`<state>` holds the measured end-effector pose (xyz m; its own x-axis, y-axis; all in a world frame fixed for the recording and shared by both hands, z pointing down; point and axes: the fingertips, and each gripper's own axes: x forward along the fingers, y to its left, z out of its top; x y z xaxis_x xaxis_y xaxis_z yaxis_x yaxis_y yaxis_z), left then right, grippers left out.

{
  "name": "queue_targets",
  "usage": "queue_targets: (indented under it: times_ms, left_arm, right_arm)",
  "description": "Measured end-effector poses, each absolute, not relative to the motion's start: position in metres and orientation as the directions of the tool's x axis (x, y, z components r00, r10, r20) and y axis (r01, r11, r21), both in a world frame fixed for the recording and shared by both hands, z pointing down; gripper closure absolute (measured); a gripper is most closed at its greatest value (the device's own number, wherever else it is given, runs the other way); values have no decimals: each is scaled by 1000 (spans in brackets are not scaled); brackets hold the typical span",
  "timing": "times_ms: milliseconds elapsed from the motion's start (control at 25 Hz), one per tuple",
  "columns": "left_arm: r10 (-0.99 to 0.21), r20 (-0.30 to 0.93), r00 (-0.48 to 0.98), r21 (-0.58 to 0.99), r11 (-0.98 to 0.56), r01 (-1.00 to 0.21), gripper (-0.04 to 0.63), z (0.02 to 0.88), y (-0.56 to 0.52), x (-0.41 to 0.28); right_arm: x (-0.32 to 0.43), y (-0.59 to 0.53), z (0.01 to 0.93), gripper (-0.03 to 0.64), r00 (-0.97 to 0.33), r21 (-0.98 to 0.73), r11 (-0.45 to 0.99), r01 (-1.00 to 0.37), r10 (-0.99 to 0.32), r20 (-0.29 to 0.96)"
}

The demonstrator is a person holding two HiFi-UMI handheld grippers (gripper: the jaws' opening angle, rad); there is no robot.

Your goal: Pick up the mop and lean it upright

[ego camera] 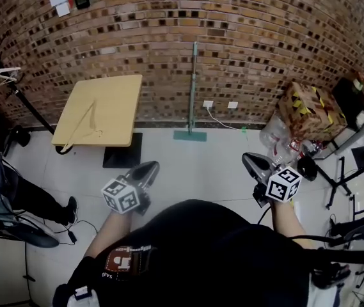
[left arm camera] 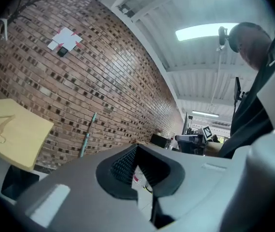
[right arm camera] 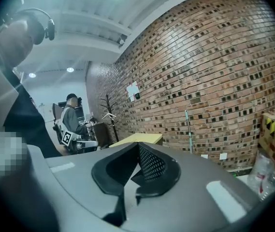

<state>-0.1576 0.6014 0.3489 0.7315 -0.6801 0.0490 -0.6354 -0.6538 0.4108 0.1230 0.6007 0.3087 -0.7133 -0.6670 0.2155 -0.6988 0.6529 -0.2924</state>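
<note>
teal-handled mop (ego camera: 194, 82) stands upright against the brick wall (ego camera: 252, 31), its flat head (ego camera: 190, 135) resting on the pale floor (ego camera: 194, 171) just below 2 white wall sockets (ego camera: 220, 105), with a yellow table (ego camera: 102, 107) off to one side and a taped cardboard box (ego camera: 309, 110) well apart on the other. well clear of it and close to the person's body, the left gripper (ego camera: 148, 169) and the right gripper (ego camera: 251, 161) both point toward the wall, each with its jaws pressed together and nothing between them.
</note>
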Motion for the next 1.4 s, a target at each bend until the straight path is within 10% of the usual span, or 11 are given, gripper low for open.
queue_targets:
  times_ms: [640, 1400]
  left_arm:
    - [-685, 96, 722, 425, -628, -652, 595, 366, 464, -263]
    - [-822, 116, 557, 378, -483, -790, 595, 347, 266, -108]
  right_arm:
    - [14, 449, 322, 601, -732, -326, 657, -680, -631, 255]
    - [129, 193, 329, 601, -889, -329, 828, -454, -397, 227]
